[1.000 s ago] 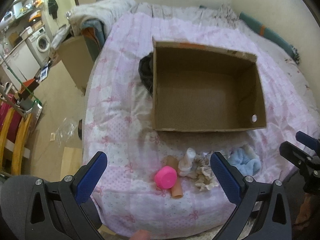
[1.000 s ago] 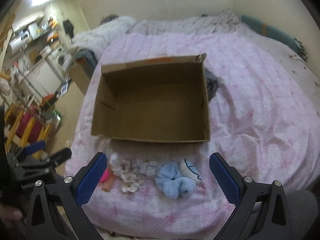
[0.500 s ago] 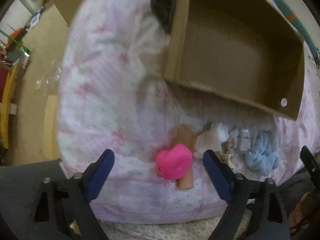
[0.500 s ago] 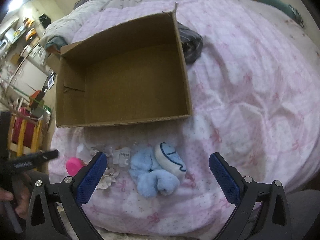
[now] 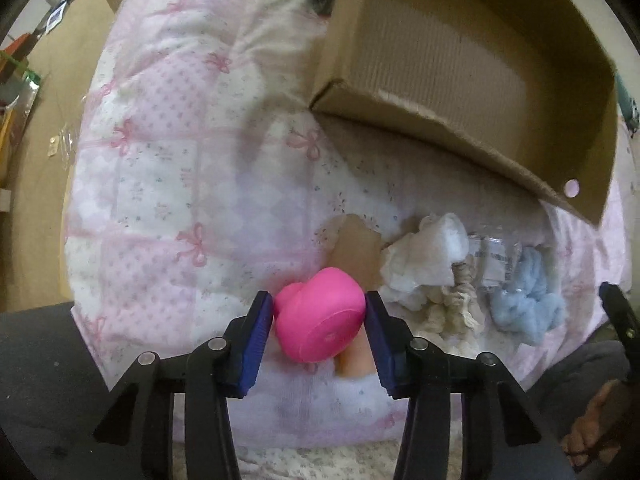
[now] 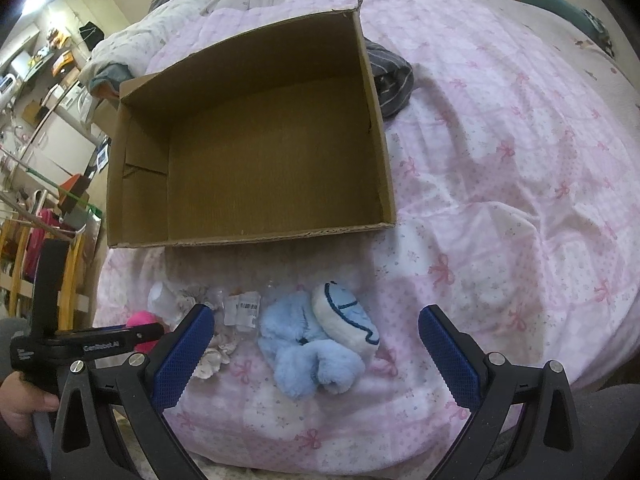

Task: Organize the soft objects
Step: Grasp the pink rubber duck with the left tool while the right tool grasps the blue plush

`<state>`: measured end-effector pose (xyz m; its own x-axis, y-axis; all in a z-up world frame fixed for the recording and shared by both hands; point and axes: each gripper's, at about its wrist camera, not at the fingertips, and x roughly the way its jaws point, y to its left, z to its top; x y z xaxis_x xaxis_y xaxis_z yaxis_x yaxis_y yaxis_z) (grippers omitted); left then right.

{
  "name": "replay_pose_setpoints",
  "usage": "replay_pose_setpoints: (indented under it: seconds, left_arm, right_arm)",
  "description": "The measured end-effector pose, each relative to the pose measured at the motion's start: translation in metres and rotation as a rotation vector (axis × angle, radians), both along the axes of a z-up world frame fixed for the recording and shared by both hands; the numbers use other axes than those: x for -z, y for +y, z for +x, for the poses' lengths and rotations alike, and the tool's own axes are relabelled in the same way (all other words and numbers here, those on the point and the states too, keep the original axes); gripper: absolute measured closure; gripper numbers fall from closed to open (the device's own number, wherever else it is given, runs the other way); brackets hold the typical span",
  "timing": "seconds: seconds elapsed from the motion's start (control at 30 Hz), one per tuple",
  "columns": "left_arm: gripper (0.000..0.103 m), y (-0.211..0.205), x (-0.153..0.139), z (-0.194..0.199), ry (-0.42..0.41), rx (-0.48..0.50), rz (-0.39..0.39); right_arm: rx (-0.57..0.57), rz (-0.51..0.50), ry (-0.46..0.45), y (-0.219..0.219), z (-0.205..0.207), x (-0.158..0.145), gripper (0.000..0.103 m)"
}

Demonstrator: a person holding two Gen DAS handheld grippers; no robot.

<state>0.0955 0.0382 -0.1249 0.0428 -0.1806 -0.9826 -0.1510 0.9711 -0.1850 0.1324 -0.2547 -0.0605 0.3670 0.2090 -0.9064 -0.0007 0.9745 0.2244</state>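
Note:
My left gripper [image 5: 319, 320] is shut on a pink heart-shaped soft toy [image 5: 320, 316] that lies on the pink quilt [image 5: 180, 184] over a tan cylinder [image 5: 356, 248]. To its right lie a white sock [image 5: 428, 252], a cream frilly cloth [image 5: 452, 312] and a blue plush [image 5: 528, 308]. The open cardboard box [image 5: 472, 132] stands behind them. My right gripper [image 6: 312, 344] is open above the blue plush [image 6: 316, 348], whose white face [image 6: 348, 316] points right. The pink toy [image 6: 140, 320] shows partly behind the left gripper's body.
A dark striped cloth [image 6: 390, 76] lies at the box's far right corner. The bed's left edge drops to the floor [image 5: 36, 140]. Shelves and a yellow rack [image 6: 20, 260] stand at the left of the room.
My left gripper has moved down to the pink toy and closed on it. My right gripper has moved lower and closer to the blue plush, still open.

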Motion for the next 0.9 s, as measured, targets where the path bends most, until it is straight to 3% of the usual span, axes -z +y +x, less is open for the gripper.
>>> replay_pose_setpoints:
  seconds: [0.1,0.23,0.37,0.5,0.63,0.77,0.9]
  left_arm:
    - [0.06,0.011,-0.037,-0.001,-0.051,-0.008,-0.014]
    - [0.06,0.02,-0.06,-0.002,-0.105,0.002,0.048]
    - [0.06,0.02,-0.046,0.007,-0.128,-0.019,0.089]
    - [0.06,0.016,-0.041,0.009,-0.147,-0.042,0.071]
    - [0.06,0.008,-0.04,0.013,-0.159,-0.027,0.079]
    - [0.06,0.008,-0.042,0.011,-0.164,-0.033,0.073]
    - [0.06,0.01,-0.042,0.011,-0.163,-0.049,0.067]
  right_arm:
    - [0.013,0.009,0.006,-0.003,0.002,0.002,0.0]
    - [0.045,0.055,0.015,-0.013,0.005,0.003,0.0]
    - [0.104,0.142,0.036,-0.029,0.007,0.004,0.0]
    - [0.138,0.137,0.054,-0.035,0.006,0.007,0.0]
    - [-0.04,-0.003,0.161,0.002,0.006,0.028,0.0]
    - [-0.229,-0.172,0.145,0.045,0.005,0.037,0.0]
    - [-0.373,-0.345,0.219,0.073,0.006,0.07,0.0]
